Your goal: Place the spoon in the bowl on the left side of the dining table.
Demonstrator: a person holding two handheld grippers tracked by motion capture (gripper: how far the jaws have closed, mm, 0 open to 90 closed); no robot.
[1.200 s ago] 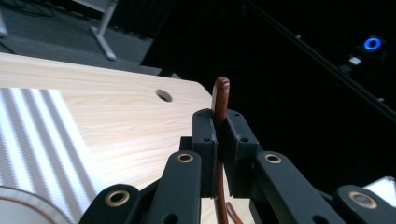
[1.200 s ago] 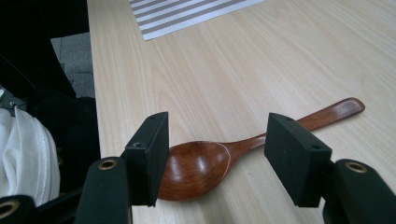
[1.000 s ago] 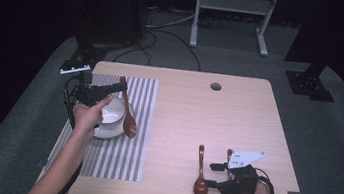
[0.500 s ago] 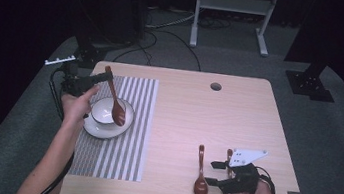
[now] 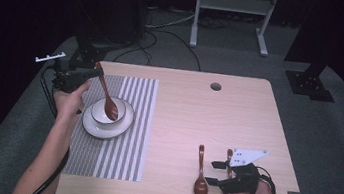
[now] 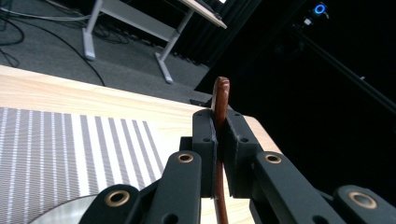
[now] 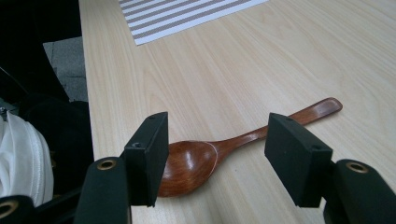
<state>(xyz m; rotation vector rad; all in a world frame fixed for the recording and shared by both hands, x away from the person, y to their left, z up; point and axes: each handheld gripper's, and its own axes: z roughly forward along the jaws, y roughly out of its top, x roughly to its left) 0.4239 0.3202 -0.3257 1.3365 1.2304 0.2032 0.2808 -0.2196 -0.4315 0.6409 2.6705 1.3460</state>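
Observation:
My left gripper [image 5: 95, 71] is shut on the handle of a brown wooden spoon [image 5: 108, 98], which slants down so that its bowl end hangs over the white bowl [image 5: 101, 116]. In the left gripper view the handle [image 6: 220, 100] stands clamped between the jaws of the left gripper [image 6: 218, 128]. My right gripper [image 5: 213, 173] rests open near the table's front edge. A second wooden spoon [image 5: 200, 174] lies flat just ahead of its tips. In the right gripper view this spoon [image 7: 196, 161] lies across the gap of the right gripper [image 7: 222, 140], untouched.
The white bowl sits on a white plate [image 5: 90, 126] on a grey-striped placemat [image 5: 122, 151]. A third spoon [image 5: 229, 157] lies partly under my right gripper. The table has a cable hole [image 5: 215, 86] at the back. A metal stand [image 5: 232, 4] stands beyond the table.
My left hand has drawn back to the left and risen with the spoon, leaving the bowl and plate uncovered. The right gripper has stayed put.

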